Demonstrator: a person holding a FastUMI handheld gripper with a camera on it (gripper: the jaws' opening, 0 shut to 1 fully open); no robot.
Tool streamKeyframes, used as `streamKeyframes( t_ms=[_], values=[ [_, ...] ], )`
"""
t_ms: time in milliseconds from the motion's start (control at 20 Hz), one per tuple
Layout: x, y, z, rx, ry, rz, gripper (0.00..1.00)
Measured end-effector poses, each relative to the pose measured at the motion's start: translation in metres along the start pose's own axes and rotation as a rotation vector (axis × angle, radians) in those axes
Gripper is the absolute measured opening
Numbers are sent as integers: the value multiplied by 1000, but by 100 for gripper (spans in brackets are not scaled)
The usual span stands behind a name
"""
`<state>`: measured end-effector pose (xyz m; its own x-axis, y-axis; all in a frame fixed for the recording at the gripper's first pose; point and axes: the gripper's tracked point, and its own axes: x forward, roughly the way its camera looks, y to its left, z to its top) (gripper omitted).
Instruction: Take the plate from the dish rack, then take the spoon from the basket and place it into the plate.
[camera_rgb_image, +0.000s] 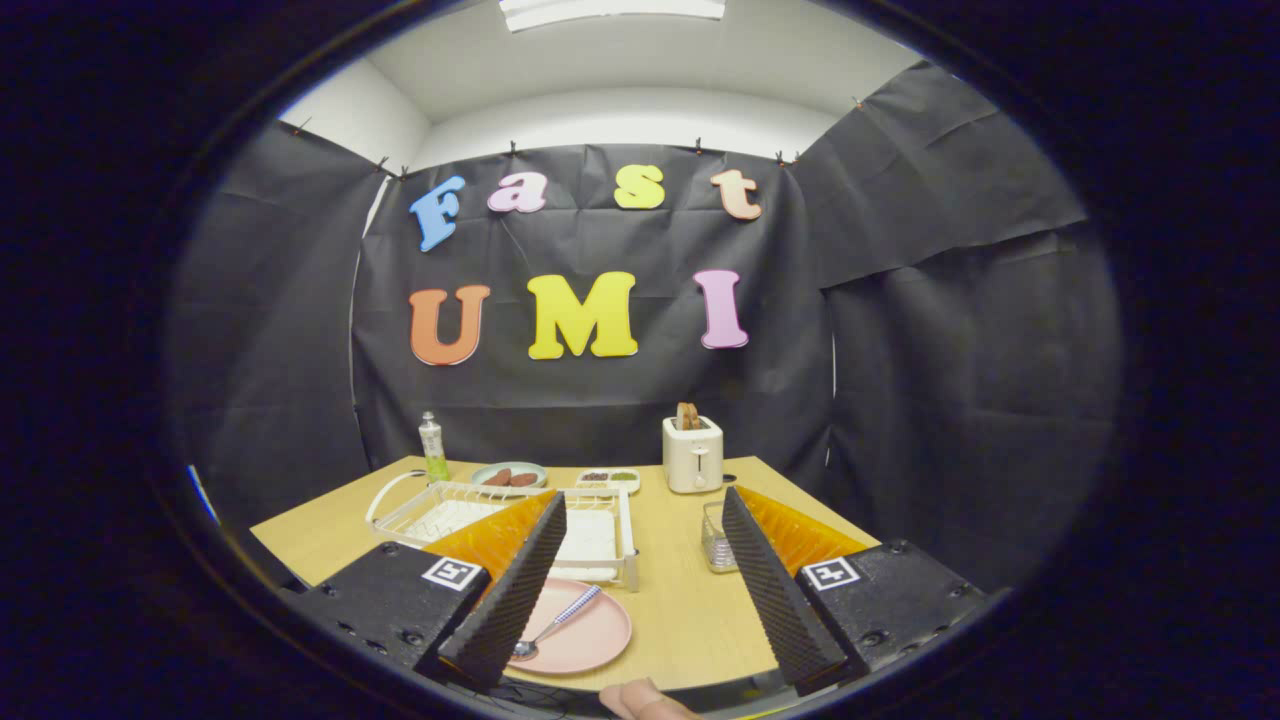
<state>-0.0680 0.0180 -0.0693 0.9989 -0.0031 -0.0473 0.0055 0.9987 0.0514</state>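
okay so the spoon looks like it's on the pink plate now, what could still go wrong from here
1. The round pink plate sits near the front edge of the light wooden table. A bump from the open gripper as it pulls away could push it off.
2. The metal spoon with the checked handle lies at an angle, its handle reaching the plate's rim. One finger is right beside it and might flick it out.
3. The white wire dish rack stands just behind the plate, so clearance there looks tight.

Toaster (693, 455): you see it upright at the counter's (690, 610) far edge, bread in its slot.
Bottle (433, 449): it stands at your far left corner.
Far plate (509, 475): you see brown pieces on it.
Divided dish (608, 480): it sits between far plate and toaster.
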Motion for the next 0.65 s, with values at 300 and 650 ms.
streamKeyframes(
  t_ms=[300,650],
  values=[
    [-8,-22,12,-41,-16,-5,100],
    [-1,-30,-9,-2,69,7,100]
  ],
)
